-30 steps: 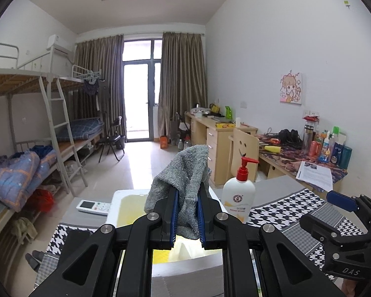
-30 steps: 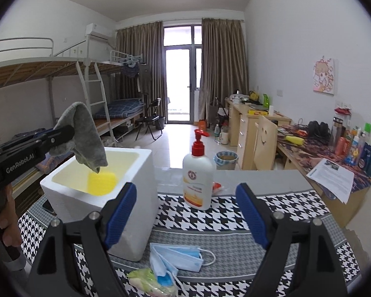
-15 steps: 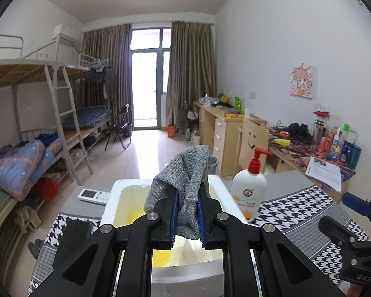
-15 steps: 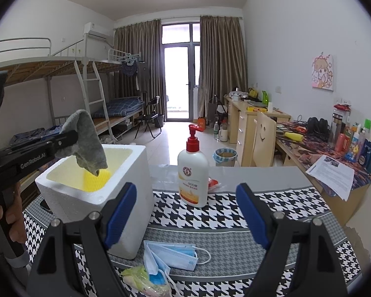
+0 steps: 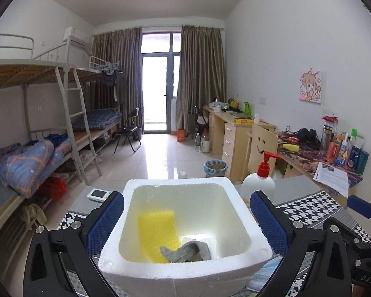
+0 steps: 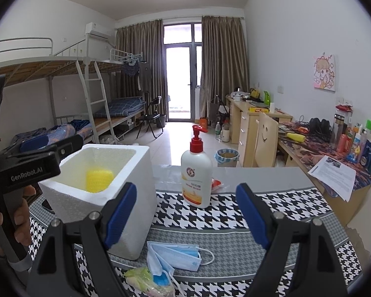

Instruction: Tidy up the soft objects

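A white foam box (image 5: 235, 198) stands on the houndstooth cloth and also shows in the right wrist view (image 6: 141, 173). Inside it lie a grey cloth (image 5: 188, 250) and a yellow sponge (image 5: 158, 232), which the right wrist view (image 6: 97, 177) also shows. My left gripper (image 5: 186, 217) is open and empty, held over the box. My right gripper (image 6: 186, 212) is open and empty, above the cloth to the right of the box. Blue face masks (image 6: 178, 257) and a greenish soft packet (image 6: 143, 279) lie near the front edge.
A lotion pump bottle (image 6: 196, 175) stands behind the right gripper, just right of the box. A small white remote-like device (image 5: 99, 194) lies behind the box at left. A paper sheet (image 6: 334, 173) and bottles crowd the desk at right.
My left gripper has opened and let go of the grey cloth, which has dropped into the foam box. The right gripper has barely moved.
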Demonstrator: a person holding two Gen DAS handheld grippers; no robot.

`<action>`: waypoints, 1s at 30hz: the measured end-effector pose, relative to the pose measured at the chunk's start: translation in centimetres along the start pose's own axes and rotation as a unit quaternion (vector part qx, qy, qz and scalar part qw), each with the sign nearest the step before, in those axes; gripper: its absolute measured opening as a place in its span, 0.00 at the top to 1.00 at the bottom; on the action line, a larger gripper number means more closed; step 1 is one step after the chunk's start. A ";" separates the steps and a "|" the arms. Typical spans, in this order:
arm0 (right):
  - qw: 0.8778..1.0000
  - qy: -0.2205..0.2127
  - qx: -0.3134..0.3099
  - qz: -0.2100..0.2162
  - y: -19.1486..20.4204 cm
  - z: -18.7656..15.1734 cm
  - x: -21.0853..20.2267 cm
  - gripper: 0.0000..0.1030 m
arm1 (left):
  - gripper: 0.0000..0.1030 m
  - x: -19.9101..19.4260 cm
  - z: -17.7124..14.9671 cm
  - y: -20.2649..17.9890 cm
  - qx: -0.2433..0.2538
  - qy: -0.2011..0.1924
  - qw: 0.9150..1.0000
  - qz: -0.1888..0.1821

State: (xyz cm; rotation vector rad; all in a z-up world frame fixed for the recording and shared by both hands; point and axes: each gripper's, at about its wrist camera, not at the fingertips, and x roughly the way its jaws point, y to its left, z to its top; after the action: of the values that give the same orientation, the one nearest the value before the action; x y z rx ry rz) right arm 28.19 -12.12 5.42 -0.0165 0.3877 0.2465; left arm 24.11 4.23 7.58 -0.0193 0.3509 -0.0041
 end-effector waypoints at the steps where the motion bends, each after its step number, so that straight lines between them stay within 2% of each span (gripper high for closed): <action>1: 1.000 -0.002 0.000 0.001 0.0 0.0 -0.2 0.17 | 0.01 -0.2 0.0 0.0 -0.001 0.000 1.000 0.000; 20: 0.999 -0.034 0.002 0.010 0.5 -0.3 -5.8 0.17 | 0.01 -7.2 -0.6 -0.9 0.006 -0.037 0.999 0.011; 21: 0.999 -0.036 0.005 0.012 0.5 -0.4 -6.2 0.16 | 0.01 -7.7 -0.8 -1.0 0.006 -0.039 0.999 0.011; 25: 0.998 -0.054 0.010 0.012 0.4 -0.8 -7.9 0.01 | 0.01 -9.2 -1.3 -1.2 0.008 -0.045 0.999 0.009; 30: 0.998 -0.066 0.008 0.009 0.5 -1.2 -9.6 0.00 | 0.01 -11.2 -1.7 -1.4 0.009 -0.058 0.998 0.008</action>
State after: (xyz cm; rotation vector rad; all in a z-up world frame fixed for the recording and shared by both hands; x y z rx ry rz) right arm 19.03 -13.92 7.97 0.0193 0.2592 0.2616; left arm 13.00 2.89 9.83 0.0007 0.2350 0.0092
